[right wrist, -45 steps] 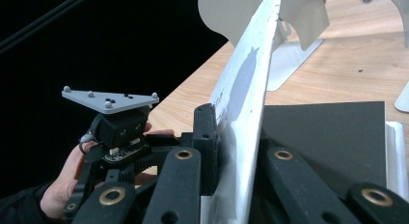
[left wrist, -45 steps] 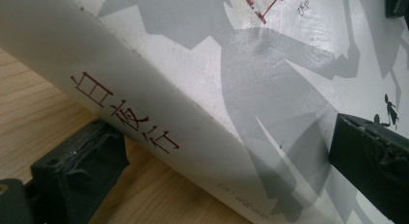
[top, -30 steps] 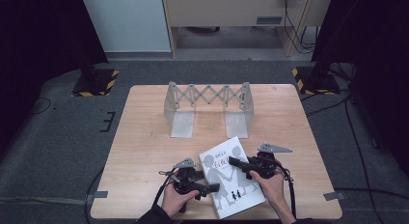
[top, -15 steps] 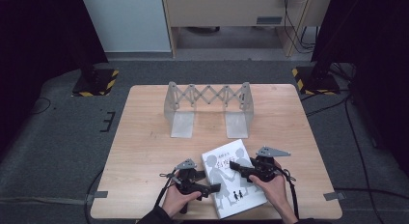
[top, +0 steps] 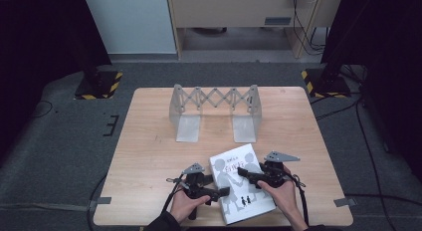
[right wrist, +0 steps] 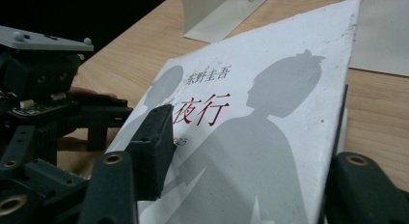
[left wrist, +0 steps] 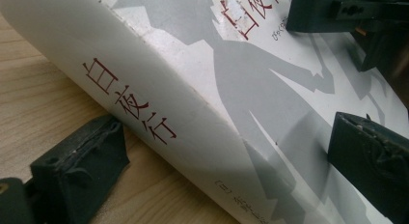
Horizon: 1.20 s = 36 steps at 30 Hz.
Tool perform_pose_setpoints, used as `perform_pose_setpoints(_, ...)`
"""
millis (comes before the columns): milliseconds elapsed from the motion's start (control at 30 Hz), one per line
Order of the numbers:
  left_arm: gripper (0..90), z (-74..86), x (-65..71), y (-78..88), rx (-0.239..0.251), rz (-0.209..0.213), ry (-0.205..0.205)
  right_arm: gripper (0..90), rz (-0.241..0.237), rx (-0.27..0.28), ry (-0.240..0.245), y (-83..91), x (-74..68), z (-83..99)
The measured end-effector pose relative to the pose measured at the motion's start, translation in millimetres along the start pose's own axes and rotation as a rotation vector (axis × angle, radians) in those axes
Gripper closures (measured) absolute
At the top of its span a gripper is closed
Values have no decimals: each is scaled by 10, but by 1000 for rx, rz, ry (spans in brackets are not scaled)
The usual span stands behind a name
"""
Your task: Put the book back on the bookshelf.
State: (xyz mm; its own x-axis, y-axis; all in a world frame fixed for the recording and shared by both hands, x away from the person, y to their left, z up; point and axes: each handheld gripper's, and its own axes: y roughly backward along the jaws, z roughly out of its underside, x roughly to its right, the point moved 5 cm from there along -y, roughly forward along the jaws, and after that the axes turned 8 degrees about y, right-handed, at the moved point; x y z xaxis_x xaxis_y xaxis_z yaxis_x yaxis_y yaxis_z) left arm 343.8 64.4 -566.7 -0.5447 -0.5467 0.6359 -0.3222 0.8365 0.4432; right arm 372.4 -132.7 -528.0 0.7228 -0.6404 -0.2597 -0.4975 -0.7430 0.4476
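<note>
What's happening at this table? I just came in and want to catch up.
A person works a white book lying flat near the table's front edge with two hand-held grippers. The left gripper straddles its spine; the right gripper, whose jaws have just been opening, straddles the far side without pressing. A folding metal book stand waits behind.

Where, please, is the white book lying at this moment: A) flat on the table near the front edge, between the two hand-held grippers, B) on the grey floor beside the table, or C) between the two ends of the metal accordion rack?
A: the white book lies flat on the wooden table, well in front of the metal accordion rack, with the left hand-held gripper and the right hand-held gripper at its sides.
</note>
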Motion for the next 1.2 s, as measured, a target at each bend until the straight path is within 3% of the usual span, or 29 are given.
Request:
perform_pose_setpoints(100,20,0,-3,6,1,-5,3,351,17,-29,-7,21,28,23)
perform_pose_setpoints(167,44,0,-8,12,2,-11,2,348,69,-51,14,69,97,68)
perform_pose_setpoints(267,60,1,-11,16,0,-24,-4,345,100,-75,34,103,137,110)
perform_pose_setpoints(500,61,1,-8,13,3,-27,-2,325,87,-70,-17,100,178,189)
perform_pose_setpoints(833,59,-2,-7,10,5,-28,-2,301,21,-67,-83,65,153,252)
perform_pose_setpoints(1200,64,-5,-8,13,9,-32,-1,307,23,-67,-88,51,155,245)
